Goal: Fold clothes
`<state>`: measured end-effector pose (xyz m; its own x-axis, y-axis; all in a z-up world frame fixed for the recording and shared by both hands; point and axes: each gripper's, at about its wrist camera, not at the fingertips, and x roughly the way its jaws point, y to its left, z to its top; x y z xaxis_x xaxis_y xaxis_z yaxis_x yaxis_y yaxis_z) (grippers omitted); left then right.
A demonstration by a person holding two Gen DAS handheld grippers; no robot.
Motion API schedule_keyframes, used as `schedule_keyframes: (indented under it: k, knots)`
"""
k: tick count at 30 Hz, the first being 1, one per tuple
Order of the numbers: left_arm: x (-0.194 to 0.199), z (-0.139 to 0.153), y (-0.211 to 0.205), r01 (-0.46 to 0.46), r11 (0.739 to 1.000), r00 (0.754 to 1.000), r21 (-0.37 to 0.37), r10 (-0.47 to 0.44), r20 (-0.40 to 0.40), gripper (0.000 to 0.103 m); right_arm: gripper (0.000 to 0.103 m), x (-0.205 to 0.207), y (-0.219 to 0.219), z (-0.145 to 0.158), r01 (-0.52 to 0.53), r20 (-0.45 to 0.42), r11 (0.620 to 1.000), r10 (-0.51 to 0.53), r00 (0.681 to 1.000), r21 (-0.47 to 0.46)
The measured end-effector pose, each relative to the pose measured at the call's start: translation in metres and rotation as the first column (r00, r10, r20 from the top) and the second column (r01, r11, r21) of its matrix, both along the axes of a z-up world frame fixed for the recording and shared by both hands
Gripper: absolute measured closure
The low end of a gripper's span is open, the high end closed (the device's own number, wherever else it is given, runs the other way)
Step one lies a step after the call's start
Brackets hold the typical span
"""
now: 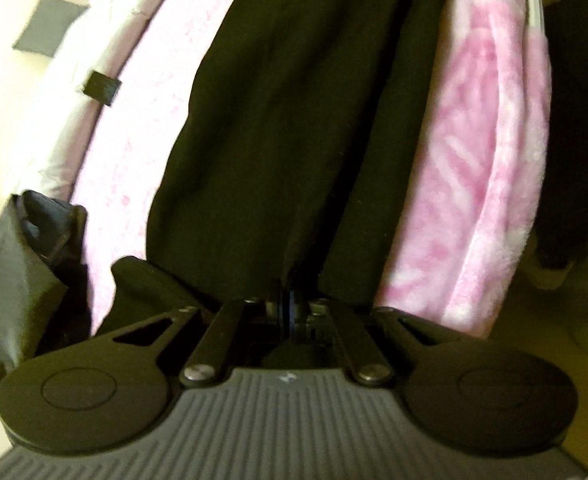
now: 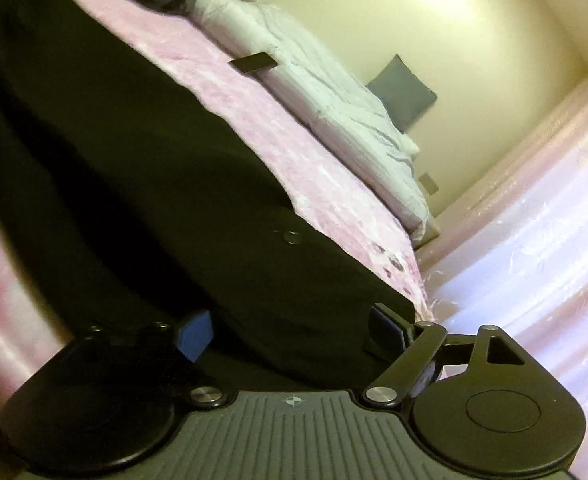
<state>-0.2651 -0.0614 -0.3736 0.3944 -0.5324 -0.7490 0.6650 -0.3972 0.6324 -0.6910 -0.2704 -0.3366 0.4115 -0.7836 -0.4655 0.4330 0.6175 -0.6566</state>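
A black garment (image 1: 294,120) lies spread on a pink patterned bedspread (image 1: 485,184). My left gripper (image 1: 292,300) is shut, its fingers pinched together on the near edge of the black garment. In the right wrist view the same garment (image 2: 134,168) fills the left and middle, with a small button (image 2: 292,236) on it. My right gripper (image 2: 294,336) is open, its blue-padded fingers (image 2: 194,338) spread wide to either side of the garment's near edge, with cloth lying between them.
A dark phone (image 2: 254,63) lies on the bed beside a white duvet (image 2: 333,112). A grey cushion (image 2: 403,92) leans on the cream wall. A black bag (image 1: 22,272) sits at the left. Pink curtain or sheet (image 2: 533,240) is at right.
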Motion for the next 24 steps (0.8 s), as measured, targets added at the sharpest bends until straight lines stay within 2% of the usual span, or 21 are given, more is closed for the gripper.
schedule_keyframes:
  k: [4, 7, 9, 10, 11, 12, 13, 15, 17, 18, 20, 21, 23, 24]
  knots:
    - [0.0, -0.011, 0.006, 0.032, 0.997, 0.999, -0.07, -0.029, 0.046, 0.102, 0.02, -0.002, -0.009, -0.007, -0.053, -0.1, 0.997, 0.048, 0.994, -0.046]
    - [0.004, -0.017, 0.011, 0.041, 0.991, 0.998, -0.125, -0.035, 0.047, 0.102, 0.021, 0.0, -0.02, -0.008, -0.088, -0.15, 0.995, 0.081, 0.985, -0.039]
    - [0.003, -0.018, 0.017, 0.036, 0.986, 0.999, -0.165, -0.03, 0.034, 0.102, 0.043, 0.003, -0.027, -0.007, -0.111, -0.177, 0.993, 0.104, 0.979, -0.031]
    - [0.003, -0.017, 0.02, 0.032, 0.982, 0.999, -0.186, -0.028, 0.027, 0.102, 0.07, 0.005, -0.029, -0.006, -0.113, -0.186, 0.993, 0.109, 0.976, -0.014]
    - [0.002, -0.017, 0.023, 0.038, 0.978, 0.999, -0.203, -0.033, 0.025, 0.102, 0.083, 0.007, -0.03, -0.005, -0.108, -0.196, 0.994, 0.106, 0.975, 0.001]
    - [0.002, -0.017, 0.026, 0.052, 0.975, 0.998, -0.218, -0.047, 0.028, 0.102, 0.086, 0.007, -0.028, -0.007, -0.106, -0.213, 0.994, 0.103, 0.972, -0.003]
    - [0.003, -0.017, 0.029, 0.068, 0.97, 0.998, -0.232, -0.062, 0.034, 0.102, 0.095, 0.007, -0.023, -0.008, -0.108, -0.236, 0.994, 0.097, 0.967, -0.034]
    - [0.006, -0.01, 0.035, 0.092, 0.956, 0.995, -0.28, -0.08, 0.054, 0.102, 0.099, 0.006, -0.008, -0.006, -0.11, -0.281, 0.984, 0.067, 0.957, -0.139]
    - [0.006, -0.001, 0.044, 0.08, 0.945, 0.997, -0.316, -0.07, 0.043, 0.102, 0.099, -0.003, 0.019, 0.003, -0.064, -0.253, 0.977, 0.011, 0.967, -0.204]
    - [0.006, -0.003, 0.048, 0.08, 0.949, 0.997, -0.306, -0.072, 0.039, 0.102, 0.099, -0.009, 0.033, 0.006, -0.037, -0.232, 0.973, -0.017, 0.973, -0.227]
    - [0.005, -0.01, 0.053, 0.089, 0.959, 0.996, -0.269, -0.08, 0.042, 0.101, 0.099, -0.018, 0.053, -0.001, 0.011, -0.216, 0.978, -0.058, 0.975, -0.21]
    - [0.004, -0.017, 0.055, 0.092, 0.964, 0.995, -0.25, -0.083, 0.049, 0.101, 0.099, -0.021, 0.058, -0.012, 0.024, -0.235, 0.983, -0.066, 0.97, -0.18]
    - [0.0, -0.023, 0.056, 0.091, 0.961, 0.995, -0.261, -0.075, 0.07, 0.102, 0.099, -0.025, 0.062, -0.036, 0.025, -0.294, 0.991, -0.063, 0.954, -0.131]
    - [0.0, -0.025, 0.056, 0.079, 0.96, 0.996, -0.268, -0.064, 0.067, 0.102, 0.099, -0.027, 0.064, -0.042, 0.026, -0.297, 0.99, -0.065, 0.953, -0.136]
